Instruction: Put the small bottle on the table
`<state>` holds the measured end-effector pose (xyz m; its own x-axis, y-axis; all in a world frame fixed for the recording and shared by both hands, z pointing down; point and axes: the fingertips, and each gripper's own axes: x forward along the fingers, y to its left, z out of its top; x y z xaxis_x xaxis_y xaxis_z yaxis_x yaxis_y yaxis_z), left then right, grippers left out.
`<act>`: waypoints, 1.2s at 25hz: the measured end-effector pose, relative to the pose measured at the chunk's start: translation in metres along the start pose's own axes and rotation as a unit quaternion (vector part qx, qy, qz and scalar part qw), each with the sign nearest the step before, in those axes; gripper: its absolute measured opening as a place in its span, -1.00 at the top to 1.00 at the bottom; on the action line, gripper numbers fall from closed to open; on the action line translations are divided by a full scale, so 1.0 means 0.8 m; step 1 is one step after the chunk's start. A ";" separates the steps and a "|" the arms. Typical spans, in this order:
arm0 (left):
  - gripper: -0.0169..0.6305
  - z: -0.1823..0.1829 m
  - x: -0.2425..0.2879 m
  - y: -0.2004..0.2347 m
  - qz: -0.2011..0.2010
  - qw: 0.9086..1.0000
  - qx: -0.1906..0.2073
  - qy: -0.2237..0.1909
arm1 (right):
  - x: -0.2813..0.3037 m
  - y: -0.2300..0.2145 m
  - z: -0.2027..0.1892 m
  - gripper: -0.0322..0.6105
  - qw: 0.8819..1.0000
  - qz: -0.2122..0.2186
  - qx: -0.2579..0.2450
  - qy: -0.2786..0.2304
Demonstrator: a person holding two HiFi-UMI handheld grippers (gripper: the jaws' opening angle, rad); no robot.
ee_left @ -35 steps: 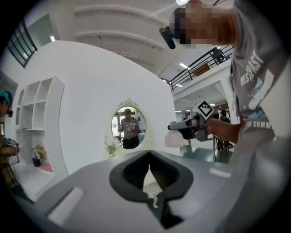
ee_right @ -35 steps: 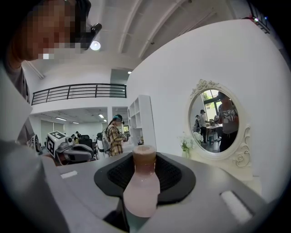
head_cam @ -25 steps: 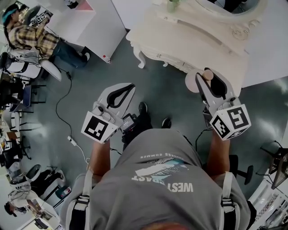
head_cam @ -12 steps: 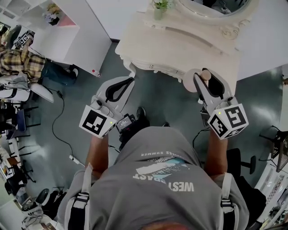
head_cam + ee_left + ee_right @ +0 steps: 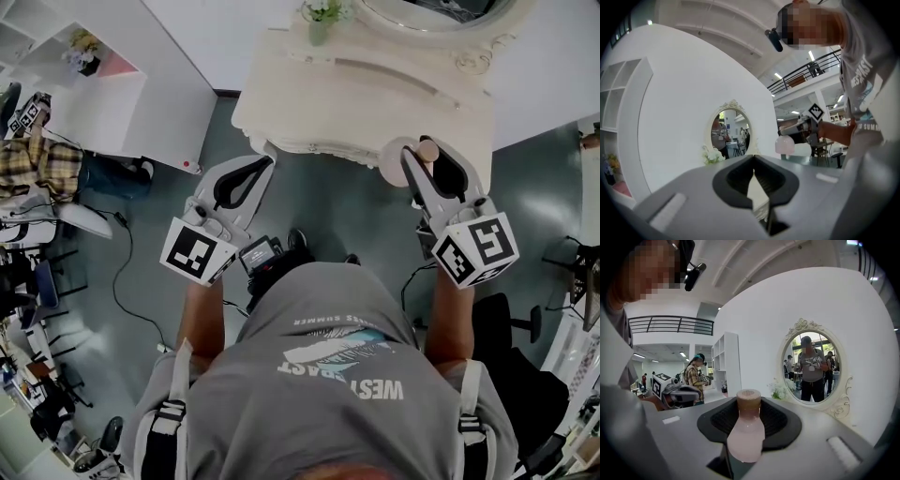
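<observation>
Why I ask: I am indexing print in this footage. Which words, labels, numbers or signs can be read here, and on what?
"WEST": grey T-shirt, upside down in the head view; the next word is creased, ending "AST".
"SUMM": small line on the same shirt, in the left gripper view; rest cut off.
On the marker cubes: square patterns only, no letters.
On the small bottle: no label shows.
</observation>
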<state>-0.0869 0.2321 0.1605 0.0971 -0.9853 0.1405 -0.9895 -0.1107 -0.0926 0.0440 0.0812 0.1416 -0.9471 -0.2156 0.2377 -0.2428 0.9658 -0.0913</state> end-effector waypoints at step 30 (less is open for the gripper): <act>0.94 -0.012 -0.023 0.122 -0.014 0.999 0.000 -0.038 | 0.097 0.039 0.024 0.46 0.999 -0.031 -0.011 0.003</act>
<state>-0.1864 0.2411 0.1586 0.1319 -0.9889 0.0682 -0.9864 -0.1377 -0.0894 -0.0412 0.0917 0.1386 -0.9289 -0.2748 0.2483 -0.2965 0.9535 -0.0542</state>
